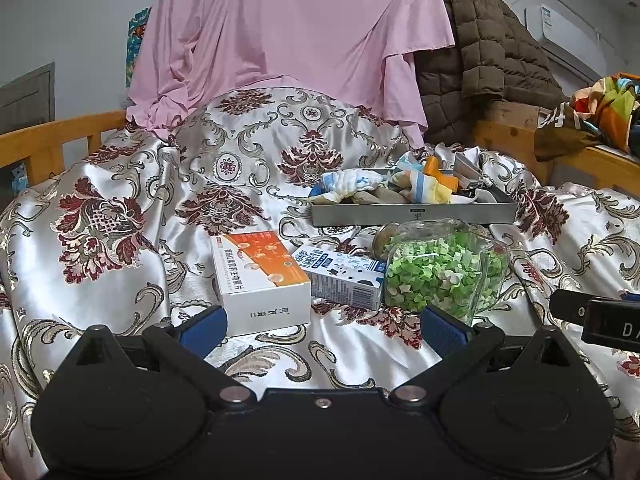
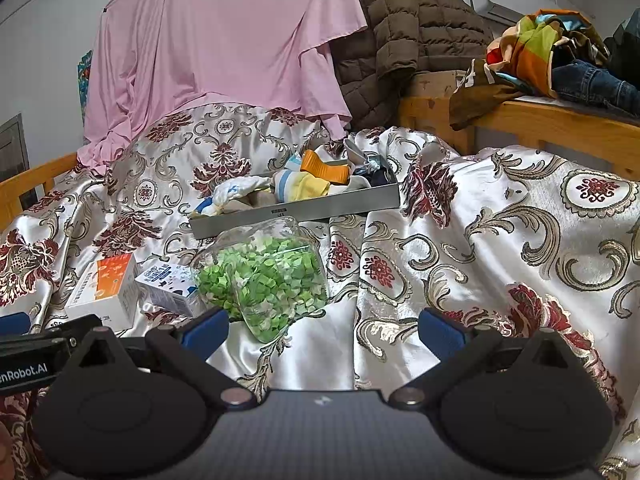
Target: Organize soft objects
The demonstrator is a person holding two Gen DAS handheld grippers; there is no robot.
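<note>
A grey metal tray (image 1: 412,213) (image 2: 296,210) lies on the patterned bedspread, heaped with several small socks and cloths (image 1: 420,186) (image 2: 304,182) in white, blue, yellow and orange. My left gripper (image 1: 322,326) hovers open over the bedspread, just short of an orange-and-white box (image 1: 260,280) (image 2: 106,288). My right gripper (image 2: 323,328) is open too, its left finger beside a clear jar of green paper stars (image 2: 266,280) (image 1: 440,270). Neither gripper holds anything. Part of the right gripper's body (image 1: 600,316) shows at the right edge of the left wrist view.
A small blue-and-white milk carton (image 1: 344,276) (image 2: 168,284) lies between box and jar. A pink sheet (image 1: 288,36) hangs behind, with a brown quilted jacket (image 1: 484,52) beside it. Wooden bed rails (image 2: 520,120) bound the bed; colourful clothes (image 2: 548,48) sit on the right rail.
</note>
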